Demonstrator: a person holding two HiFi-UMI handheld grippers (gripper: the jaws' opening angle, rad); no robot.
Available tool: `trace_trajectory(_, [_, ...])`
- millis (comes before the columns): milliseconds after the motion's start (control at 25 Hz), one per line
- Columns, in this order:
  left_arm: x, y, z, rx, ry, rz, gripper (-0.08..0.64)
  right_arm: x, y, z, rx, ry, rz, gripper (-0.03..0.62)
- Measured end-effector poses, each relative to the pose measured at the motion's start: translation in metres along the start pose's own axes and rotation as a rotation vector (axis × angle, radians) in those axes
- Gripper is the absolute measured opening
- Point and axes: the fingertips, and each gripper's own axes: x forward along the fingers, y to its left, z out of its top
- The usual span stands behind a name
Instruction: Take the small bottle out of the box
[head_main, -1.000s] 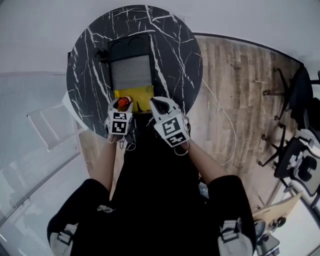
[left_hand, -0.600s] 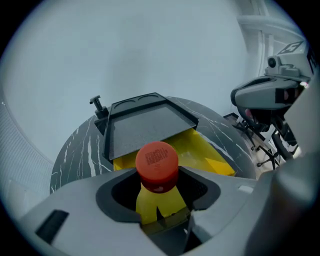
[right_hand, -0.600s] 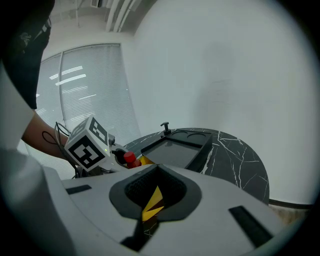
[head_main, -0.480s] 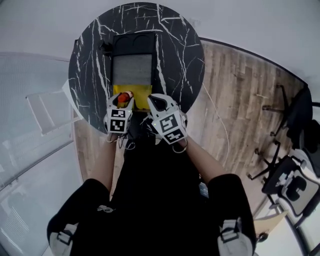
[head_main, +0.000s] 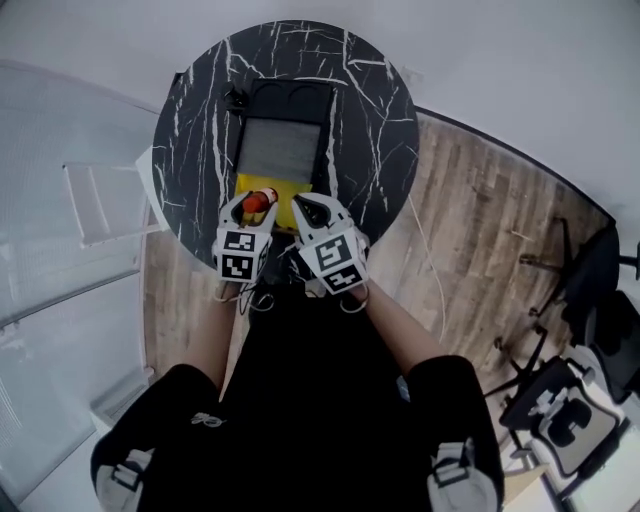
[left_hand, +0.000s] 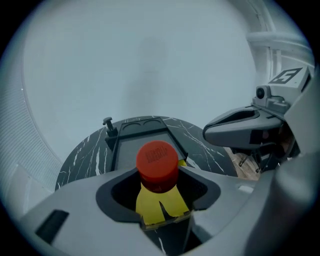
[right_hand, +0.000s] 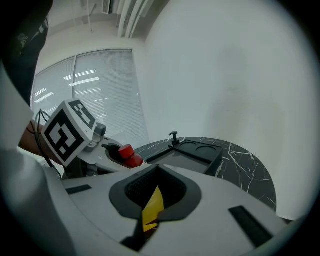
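A small bottle with a red cap (head_main: 257, 201) (left_hand: 157, 163) sits between the jaws of my left gripper (head_main: 254, 203) (left_hand: 159, 189), which is shut on it just over the near, yellow end (head_main: 281, 192) of the black box (head_main: 291, 94). The box lies on a round black marble table (head_main: 375, 135); its grey inside (head_main: 278, 150) shows nothing else. My right gripper (head_main: 306, 211) (right_hand: 154, 200) hovers beside the left one at the box's near end, jaws together with nothing held. From the right gripper view the red cap (right_hand: 128, 155) shows at the left.
The table's near edge is right under both grippers. A black knob (left_hand: 107, 123) stands at the box's far left corner. Wooden floor (head_main: 470, 230) lies to the right, with office chairs (head_main: 565, 420) farther right. A white wall is behind the table.
The head view has swung, shifting the table rightward in the picture. Both grippers keep about the same place at the box's near end, with the left shut on the bottle throughout.
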Motion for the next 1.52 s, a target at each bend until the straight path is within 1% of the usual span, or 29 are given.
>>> trace_trajectory(120, [-0.013, 0.0, 0.013, -0.005, -0.033, 0.021, 0.216, 0.001, 0.004, 0.011, -0.012, -0.018, 0.007, -0.005])
trace_trajectory(280, [-0.032, 0.003, 0.027, -0.04, -0.079, 0.062, 0.216, 0.0, 0.011, 0.026, -0.031, -0.048, 0.02, -0.005])
trace_trajectory(480, [-0.058, 0.008, 0.042, -0.084, -0.148, 0.096, 0.216, -0.007, 0.01, 0.046, -0.04, -0.094, 0.002, -0.005])
trace_trajectory(800, [-0.1, 0.008, 0.073, -0.089, -0.277, 0.142, 0.216, -0.03, 0.016, 0.09, -0.1, -0.194, -0.035, -0.005])
trace_trajectory(1040, [-0.124, 0.005, 0.094, -0.084, -0.347, 0.153, 0.216, -0.046, 0.019, 0.112, -0.163, -0.257, -0.082, -0.005])
trace_trajectory(1280, [-0.137, 0.001, 0.107, -0.082, -0.386, 0.159, 0.216, -0.059, 0.014, 0.125, -0.169, -0.291, -0.106, -0.005])
trace_trajectory(1520, [-0.148, -0.002, 0.117, -0.091, -0.423, 0.143, 0.216, -0.074, 0.011, 0.144, -0.184, -0.34, -0.123, -0.005])
